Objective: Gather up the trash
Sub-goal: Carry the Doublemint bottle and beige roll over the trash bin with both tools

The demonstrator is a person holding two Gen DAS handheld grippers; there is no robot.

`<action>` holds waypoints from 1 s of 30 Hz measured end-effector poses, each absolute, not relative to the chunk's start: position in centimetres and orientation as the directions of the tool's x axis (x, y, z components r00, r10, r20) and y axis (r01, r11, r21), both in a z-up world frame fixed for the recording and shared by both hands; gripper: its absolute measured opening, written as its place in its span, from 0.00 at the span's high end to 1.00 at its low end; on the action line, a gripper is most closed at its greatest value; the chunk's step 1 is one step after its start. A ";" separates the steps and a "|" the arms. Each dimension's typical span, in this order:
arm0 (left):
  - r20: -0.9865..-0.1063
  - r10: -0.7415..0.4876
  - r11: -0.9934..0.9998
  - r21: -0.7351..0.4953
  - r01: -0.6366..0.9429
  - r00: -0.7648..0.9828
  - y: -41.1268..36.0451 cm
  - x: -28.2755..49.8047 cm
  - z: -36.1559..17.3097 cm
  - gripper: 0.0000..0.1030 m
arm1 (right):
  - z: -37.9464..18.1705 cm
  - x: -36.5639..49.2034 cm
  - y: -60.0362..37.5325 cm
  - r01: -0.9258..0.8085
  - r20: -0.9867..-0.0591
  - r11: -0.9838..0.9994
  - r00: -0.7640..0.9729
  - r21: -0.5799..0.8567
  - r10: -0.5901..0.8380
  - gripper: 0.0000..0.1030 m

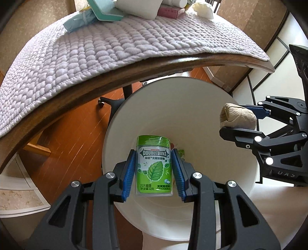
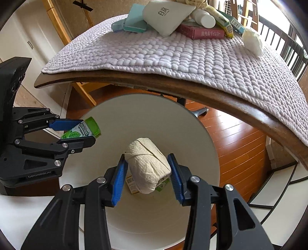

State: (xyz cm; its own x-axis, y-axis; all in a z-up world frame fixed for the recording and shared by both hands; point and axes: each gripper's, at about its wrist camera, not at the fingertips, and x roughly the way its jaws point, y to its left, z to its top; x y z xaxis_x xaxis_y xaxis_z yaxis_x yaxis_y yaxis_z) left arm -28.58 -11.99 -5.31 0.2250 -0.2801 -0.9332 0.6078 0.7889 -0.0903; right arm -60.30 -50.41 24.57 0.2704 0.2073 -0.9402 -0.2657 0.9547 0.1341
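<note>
My left gripper [image 1: 154, 165] is shut on a green Doublemint mint bottle [image 1: 154, 165] and holds it over the open mouth of the white trash bin [image 1: 192, 100]. My right gripper [image 2: 147, 169] is shut on a crumpled beige paper towel wad [image 2: 148, 165] above the same bin [image 2: 134, 119]. In the right wrist view the left gripper [image 2: 77, 130] holds the bottle [image 2: 82, 130] at the bin's left rim. In the left wrist view the right gripper [image 1: 236, 119] holds the wad [image 1: 237, 116] at the bin's right rim. Some packaging [image 2: 131, 184] lies on the bin's bottom.
A wooden table with a lilac quilted mat [image 1: 96, 53] stands just beyond the bin. At its far side lie boxes, a white pouch [image 2: 167, 15], a white bottle [image 2: 204, 18] and a white tissue wad [image 2: 252, 42]. Wooden floor [image 1: 77, 138] surrounds the bin.
</note>
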 end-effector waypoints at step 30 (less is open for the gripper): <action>-0.958 -0.217 0.780 -0.056 0.623 0.186 -15.6 -26.8 -10.1 0.62 | 20.4 -61.4 -50.7 -0.241 -0.955 0.961 0.224 0.138 0.193 0.59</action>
State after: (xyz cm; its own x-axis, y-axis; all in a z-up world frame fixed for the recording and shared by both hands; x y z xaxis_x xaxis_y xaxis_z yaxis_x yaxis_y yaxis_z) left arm -26.83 -15.56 -10.13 0.1855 -0.2167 -0.9584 0.6228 0.7804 -0.0559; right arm -61.45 -50.66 20.38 0.2236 0.1931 -0.9554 -0.2407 0.9608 0.1378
